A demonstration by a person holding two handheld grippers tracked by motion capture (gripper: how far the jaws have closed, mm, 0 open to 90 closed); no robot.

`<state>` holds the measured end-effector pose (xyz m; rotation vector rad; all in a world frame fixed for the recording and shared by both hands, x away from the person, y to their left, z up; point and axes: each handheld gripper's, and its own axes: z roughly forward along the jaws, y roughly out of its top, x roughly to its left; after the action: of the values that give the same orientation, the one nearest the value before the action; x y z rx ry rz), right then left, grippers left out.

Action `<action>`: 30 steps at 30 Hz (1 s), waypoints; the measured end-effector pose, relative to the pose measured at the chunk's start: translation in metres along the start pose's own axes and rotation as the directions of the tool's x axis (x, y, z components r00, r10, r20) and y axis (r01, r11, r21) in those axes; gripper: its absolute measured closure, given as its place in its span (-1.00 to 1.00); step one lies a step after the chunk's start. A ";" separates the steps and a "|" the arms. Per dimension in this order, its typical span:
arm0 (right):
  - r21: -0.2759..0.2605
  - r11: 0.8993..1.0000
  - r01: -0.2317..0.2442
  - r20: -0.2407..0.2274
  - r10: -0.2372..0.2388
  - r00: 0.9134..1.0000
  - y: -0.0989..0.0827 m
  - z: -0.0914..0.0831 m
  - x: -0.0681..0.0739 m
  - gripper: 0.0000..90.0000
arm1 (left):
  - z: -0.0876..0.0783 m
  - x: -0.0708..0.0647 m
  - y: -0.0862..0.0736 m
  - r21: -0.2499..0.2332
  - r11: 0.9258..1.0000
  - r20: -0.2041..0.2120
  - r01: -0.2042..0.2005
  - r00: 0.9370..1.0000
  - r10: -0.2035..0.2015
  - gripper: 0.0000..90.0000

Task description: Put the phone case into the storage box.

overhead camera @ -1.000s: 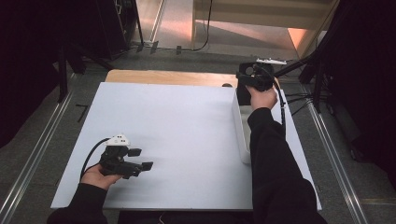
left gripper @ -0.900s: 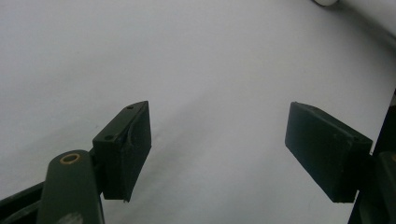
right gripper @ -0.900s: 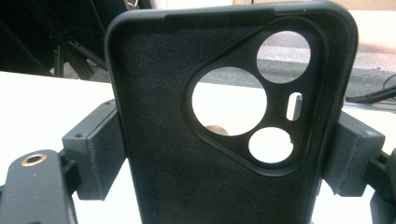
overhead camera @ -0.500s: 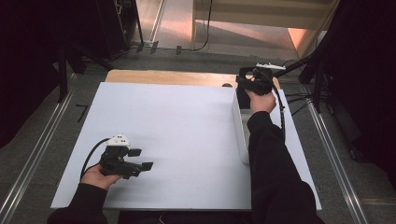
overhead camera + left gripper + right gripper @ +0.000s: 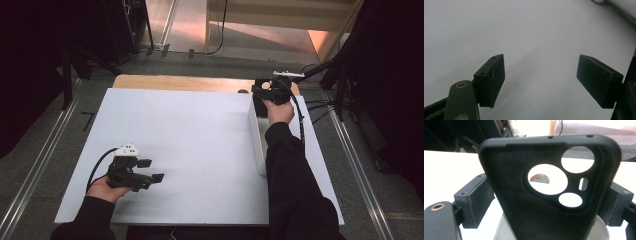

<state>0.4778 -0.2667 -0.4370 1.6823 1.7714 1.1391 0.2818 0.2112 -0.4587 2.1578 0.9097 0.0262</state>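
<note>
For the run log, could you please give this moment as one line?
right gripper: shut on phone case | left gripper: open, over table

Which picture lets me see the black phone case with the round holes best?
The right gripper view. The black phone case stands close up between the right claw, showing its inside and camera holes. In the high view it is just a small dark shape under the right hand at the table's far edge.

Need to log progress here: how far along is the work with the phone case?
Done: the right gripper has the black phone case between its jaws, upright at the table's far right by the white tray. In hand: that grip, jaws just opening. Left: the open left gripper hasn't touched it.
</note>
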 end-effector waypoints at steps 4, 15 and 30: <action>0.004 1.000 -0.003 0.002 0.003 1.000 0.000 0.000 -0.001 -0.80 | 0.000 0.000 0.000 -0.003 1.000 0.001 -0.001 1.000 0.001 -0.50; 0.037 0.999 0.011 0.008 -0.011 1.000 0.002 0.002 -0.001 -0.98 | 0.001 0.000 0.000 -0.003 1.000 0.003 -0.004 1.000 0.004 -0.50; 0.062 0.998 0.022 -0.004 -0.021 1.000 0.012 -0.003 -0.002 -0.98 | 0.001 0.000 0.001 -0.002 1.000 0.003 0.000 1.000 0.000 -0.50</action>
<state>0.4832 -0.2700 -0.4259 1.6935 1.8400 1.0882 0.2822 0.2097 -0.4592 2.1554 0.9073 0.0241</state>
